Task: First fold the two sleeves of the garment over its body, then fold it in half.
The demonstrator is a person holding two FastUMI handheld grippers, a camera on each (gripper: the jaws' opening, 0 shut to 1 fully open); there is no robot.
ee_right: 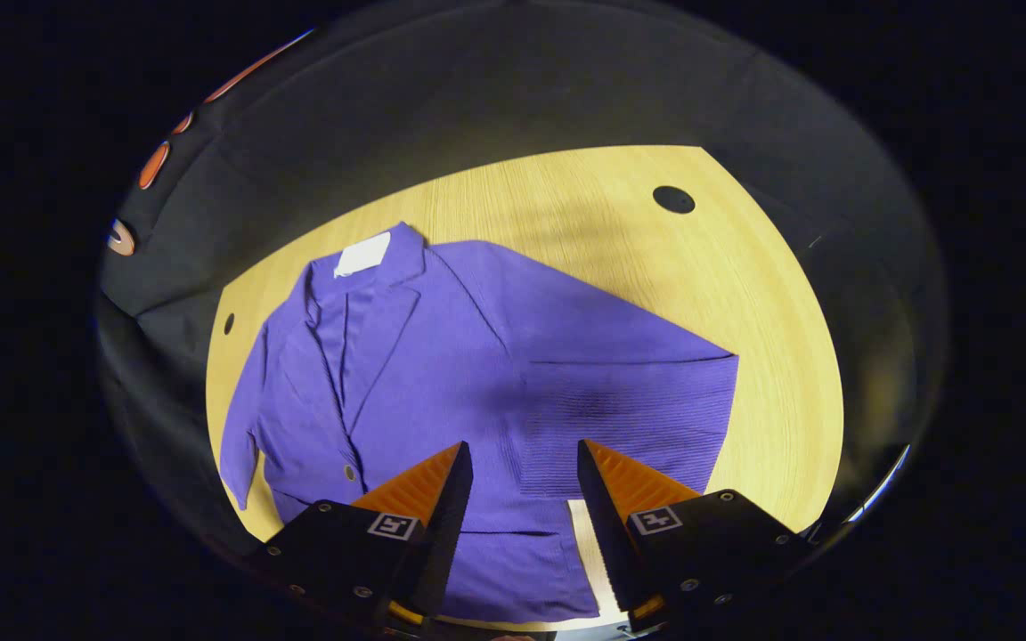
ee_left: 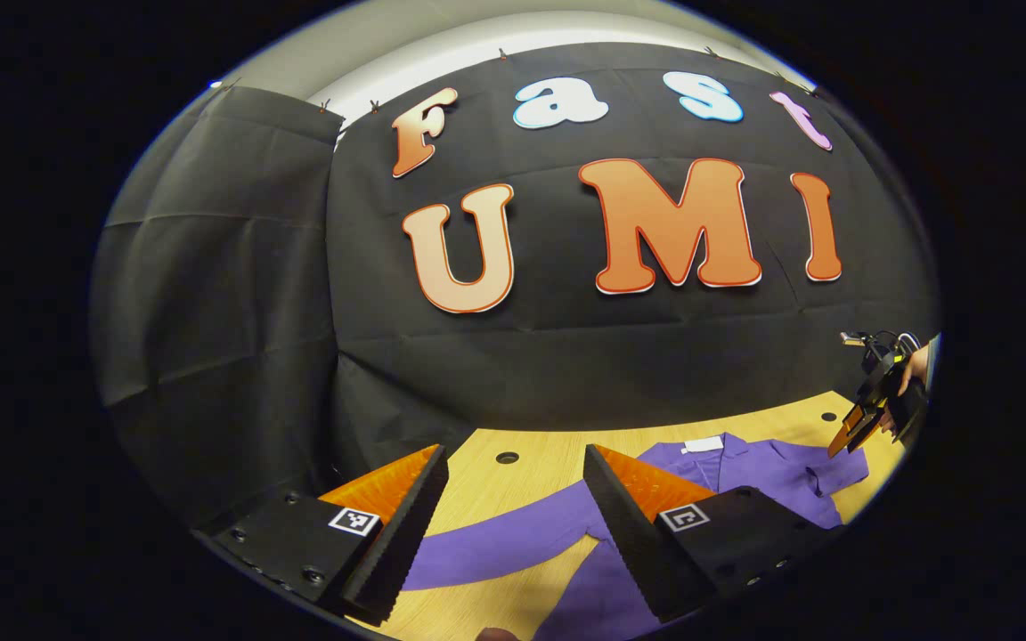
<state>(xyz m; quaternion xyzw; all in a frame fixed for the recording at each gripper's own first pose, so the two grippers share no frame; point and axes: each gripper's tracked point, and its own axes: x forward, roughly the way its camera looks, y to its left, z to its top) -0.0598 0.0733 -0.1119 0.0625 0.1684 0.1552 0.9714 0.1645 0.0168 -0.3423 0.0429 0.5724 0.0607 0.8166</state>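
A purple jacket (ee_right: 477, 374) lies spread flat across a pale wooden table (ee_right: 745, 267), collar toward its far edge.

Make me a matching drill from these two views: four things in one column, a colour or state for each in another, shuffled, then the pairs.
Things:
1. garment
2. neck label
3. table
4. right gripper

States:
A. light wood
B. open, holding nothing
C. purple, lying flat
D. white

Pairs: 1-C, 2-D, 3-A, 4-B
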